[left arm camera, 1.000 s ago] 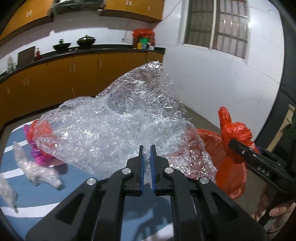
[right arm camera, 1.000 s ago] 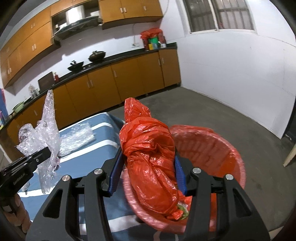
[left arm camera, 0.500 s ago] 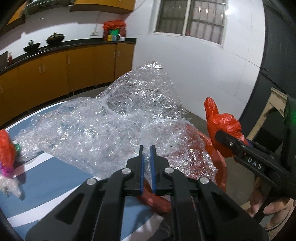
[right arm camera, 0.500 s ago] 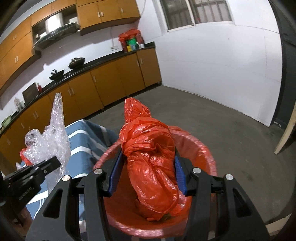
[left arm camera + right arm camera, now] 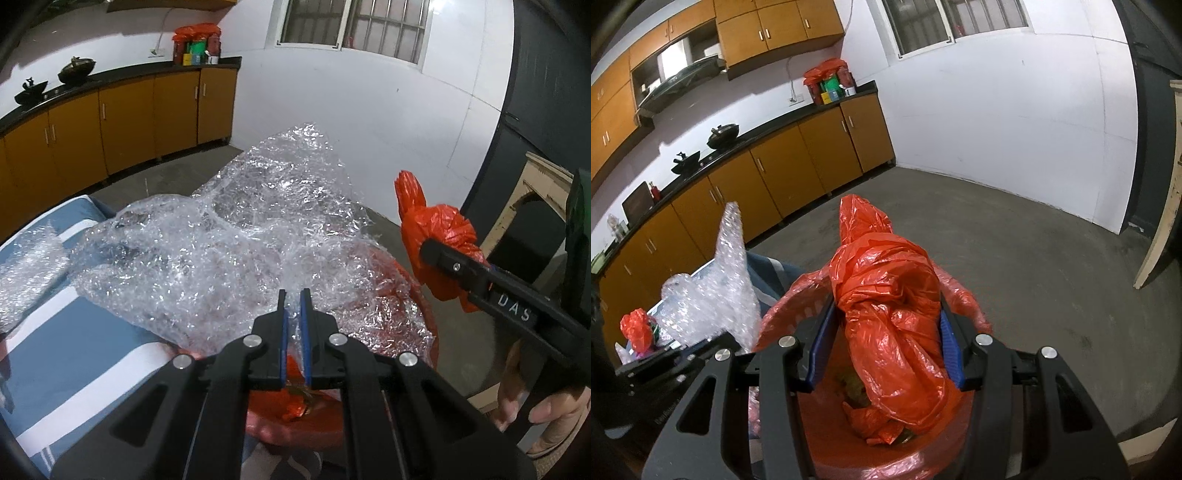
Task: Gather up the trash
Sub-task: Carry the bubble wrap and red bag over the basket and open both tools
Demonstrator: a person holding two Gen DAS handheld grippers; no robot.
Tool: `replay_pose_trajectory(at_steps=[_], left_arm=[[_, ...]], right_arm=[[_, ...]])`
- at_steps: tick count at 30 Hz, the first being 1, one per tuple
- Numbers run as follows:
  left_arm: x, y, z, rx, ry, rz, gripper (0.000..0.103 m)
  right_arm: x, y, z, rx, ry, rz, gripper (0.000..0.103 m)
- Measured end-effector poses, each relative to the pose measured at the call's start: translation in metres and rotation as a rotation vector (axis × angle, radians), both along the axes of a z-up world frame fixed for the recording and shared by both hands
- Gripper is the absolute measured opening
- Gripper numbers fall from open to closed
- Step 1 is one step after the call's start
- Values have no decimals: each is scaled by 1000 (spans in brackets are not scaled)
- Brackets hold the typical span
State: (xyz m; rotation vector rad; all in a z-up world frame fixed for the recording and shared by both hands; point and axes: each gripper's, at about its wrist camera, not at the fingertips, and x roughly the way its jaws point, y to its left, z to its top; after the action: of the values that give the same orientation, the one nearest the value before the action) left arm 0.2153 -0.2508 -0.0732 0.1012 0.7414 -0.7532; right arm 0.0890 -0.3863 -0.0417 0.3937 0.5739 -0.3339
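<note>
Left gripper (image 5: 291,306) pinched tight on a big sheet of crumpled bubble wrap (image 5: 236,251), carried past the worktop (image 5: 66,332) edge so the bulk hangs over the red-lined bin (image 5: 798,306) (probably positioned for a clean drop, not a snag on the rim). Right gripper (image 5: 886,332) clamped around a bunched red plastic bag (image 5: 890,306), held directly above the bin mouth, tail already dangling inside. Both loads gripped near one end, presumably so the slack falls first. Bin standing just off the worktop's corner. More scraps back on the striped worktop: a small red bundle (image 5: 637,328) near the far edge.
</note>
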Motion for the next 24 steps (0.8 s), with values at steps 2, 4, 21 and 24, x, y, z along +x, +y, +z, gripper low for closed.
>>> replay_pose_trajectory(at_steps=[2,4,21,24], left_arm=[[1,-4,-3,1,9,-13,8],[2,-7,-6,7,15,-22,11],[9,26,-15,11,32,104,39],[7,38,-10,16,4,141,45]], right_arm=[[-1,-2,-1,5,-1,-5,51],[0,-5,-2,10,-1,-9,51],[11,1,-7,15,17,28,53],[14,7,-7,0,23,47,69]])
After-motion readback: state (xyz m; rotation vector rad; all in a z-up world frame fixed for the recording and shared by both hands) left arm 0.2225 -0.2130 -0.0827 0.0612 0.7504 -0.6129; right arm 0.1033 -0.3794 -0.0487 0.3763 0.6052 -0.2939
